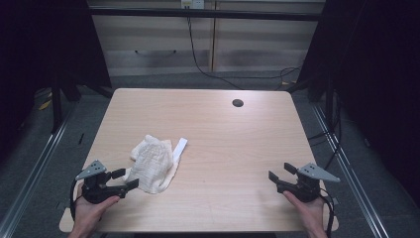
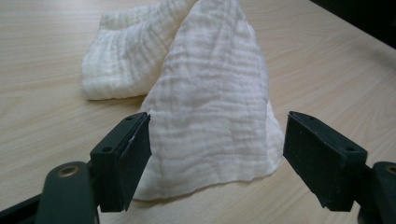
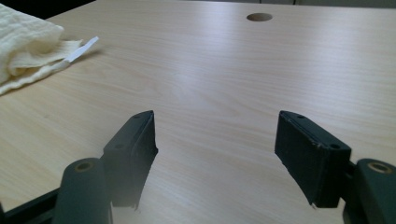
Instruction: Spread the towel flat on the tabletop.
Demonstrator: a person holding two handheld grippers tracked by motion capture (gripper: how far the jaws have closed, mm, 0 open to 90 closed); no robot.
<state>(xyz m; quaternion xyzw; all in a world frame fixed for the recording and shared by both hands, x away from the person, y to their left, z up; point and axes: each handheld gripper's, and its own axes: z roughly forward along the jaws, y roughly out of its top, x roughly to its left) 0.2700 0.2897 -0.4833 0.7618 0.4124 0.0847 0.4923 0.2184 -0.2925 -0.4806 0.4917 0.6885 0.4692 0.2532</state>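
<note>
Cream-white cloth (image 1: 153, 166) with a fine crinkled, ribbed weave and a plain white strip (image 1: 180, 148) at one edge. Pale beech-coloured table (image 1: 237, 148) with straight wood grain and one dark round hole (image 1: 237, 103). Left gripper (image 1: 125, 179) and right gripper (image 1: 280, 171): black jaws, grey top plates.

A cloth (image 1: 152, 166) lies on the table (image 1: 223, 148), left of its middle and toward the near edge, with a strip (image 1: 180, 148) reaching out from its far right side onto the bare top. The left gripper (image 1: 125, 179) sits at the near left corner, its jaws just at the cloth's near edge — the cloth rises straight ahead between them in the left gripper view. The right gripper (image 1: 282, 172) sits at the near right, well apart from the cloth. A hole (image 1: 237, 103) lies in the top near the far edge — right of centre.
</note>
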